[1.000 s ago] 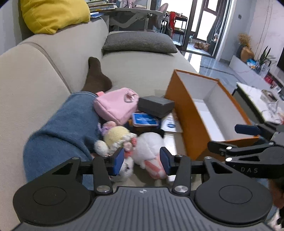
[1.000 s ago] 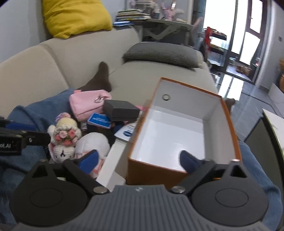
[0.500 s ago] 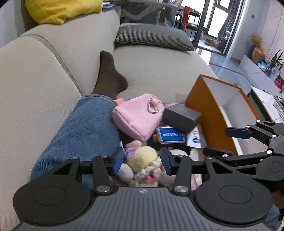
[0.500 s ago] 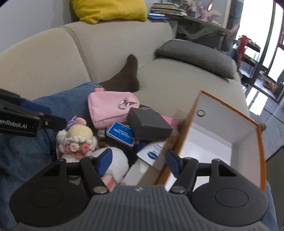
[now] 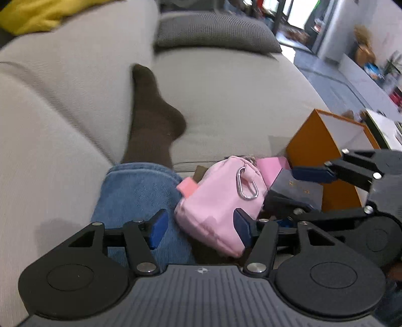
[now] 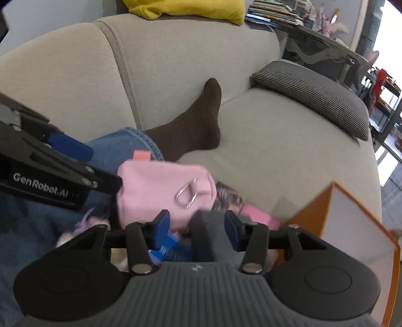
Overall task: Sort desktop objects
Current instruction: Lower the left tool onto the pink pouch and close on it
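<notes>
A pink pouch (image 5: pixel 221 201) with a silver carabiner lies on the sofa between a jeans-clad leg and a dark grey box (image 5: pixel 296 192). My left gripper (image 5: pixel 198 226) is open, its fingers on either side of the pouch's near end. My right gripper (image 6: pixel 196 226) is open around the near end of the dark grey box (image 6: pixel 208 231); the pouch (image 6: pixel 163 186) lies just left of it. An orange box (image 5: pixel 324 151) with a white inside stands open at the right, also in the right wrist view (image 6: pixel 351 213). A blue card (image 6: pixel 170 249) lies under the grey box.
A leg in blue jeans (image 5: pixel 133 196) with a brown sock (image 5: pixel 153 120) rests on the beige sofa (image 5: pixel 226 100). A grey cushion (image 5: pixel 213 32) lies at the far end, a yellow pillow (image 6: pixel 186 10) on the backrest. A plush toy (image 6: pixel 85 226) peeks out at lower left.
Both grippers moved forward and down. The left went from over the plush toys to the pink pouch. The right moved left from the orange box to the dark grey box.
</notes>
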A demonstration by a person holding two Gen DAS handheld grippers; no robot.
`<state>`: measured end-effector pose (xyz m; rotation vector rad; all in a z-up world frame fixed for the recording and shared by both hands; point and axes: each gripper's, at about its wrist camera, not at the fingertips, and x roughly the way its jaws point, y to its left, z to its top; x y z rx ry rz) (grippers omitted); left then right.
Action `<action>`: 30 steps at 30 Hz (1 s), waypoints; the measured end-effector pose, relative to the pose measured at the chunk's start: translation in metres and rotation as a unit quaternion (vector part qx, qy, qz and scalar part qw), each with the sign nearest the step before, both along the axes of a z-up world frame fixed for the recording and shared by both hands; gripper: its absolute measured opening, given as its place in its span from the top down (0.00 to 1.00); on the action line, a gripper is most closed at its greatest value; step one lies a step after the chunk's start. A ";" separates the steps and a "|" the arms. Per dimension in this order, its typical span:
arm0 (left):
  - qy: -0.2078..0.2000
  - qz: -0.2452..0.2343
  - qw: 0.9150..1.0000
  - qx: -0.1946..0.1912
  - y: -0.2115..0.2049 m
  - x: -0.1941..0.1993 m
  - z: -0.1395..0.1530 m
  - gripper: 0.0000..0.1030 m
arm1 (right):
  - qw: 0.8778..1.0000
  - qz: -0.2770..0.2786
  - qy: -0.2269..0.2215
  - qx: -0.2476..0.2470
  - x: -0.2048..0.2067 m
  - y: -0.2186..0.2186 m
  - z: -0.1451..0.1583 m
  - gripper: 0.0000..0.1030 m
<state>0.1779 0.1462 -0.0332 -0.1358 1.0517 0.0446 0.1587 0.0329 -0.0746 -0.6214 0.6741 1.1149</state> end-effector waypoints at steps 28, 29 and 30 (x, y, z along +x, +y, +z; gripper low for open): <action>-0.029 0.003 0.999 -0.021 0.005 -0.027 0.015 0.77 | 1.000 -0.004 0.022 -0.017 -0.003 0.026 0.003 0.61; -0.037 0.010 0.999 -0.021 0.004 -0.034 0.021 0.77 | 1.000 -0.006 0.024 -0.013 -0.007 0.022 0.007 0.61; -0.045 0.017 0.999 -0.021 0.005 -0.044 0.028 0.77 | 1.000 -0.007 0.028 -0.010 -0.010 0.017 0.010 0.61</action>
